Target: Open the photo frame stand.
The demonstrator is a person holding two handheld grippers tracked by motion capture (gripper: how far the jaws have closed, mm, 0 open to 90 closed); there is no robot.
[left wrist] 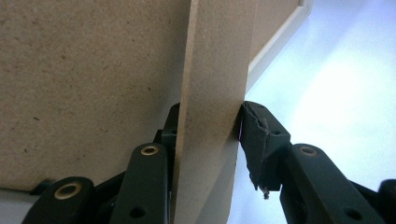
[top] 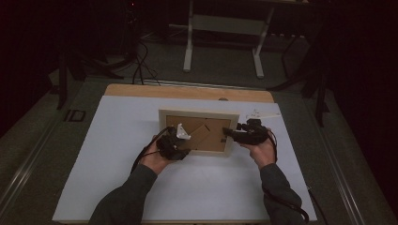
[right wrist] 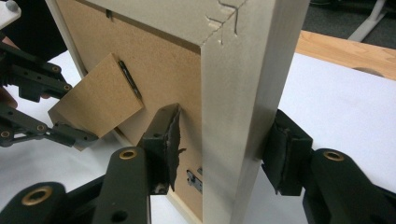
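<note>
The left claw pinches the fold-out stand on the back of the picture frame, its pads pressed against both faces of that thin fibreboard strip. The right claw straddles the frame's right side rail; one pad lies on the outer face, the other stands near the brown backing board, and whether it presses I cannot tell.

The frame is a rectangle of pale, whitish wood with a dented corner, its back panel a speckled brown fibreboard carrying small metal clips. It sits face down near the middle of the counter, a little toward the far edge.

The counter wears a smooth white sheet, with a bare wooden strip showing along the far edge. Beyond it the room is dim, with grey floor, loose cables and a white-legged stand.
</note>
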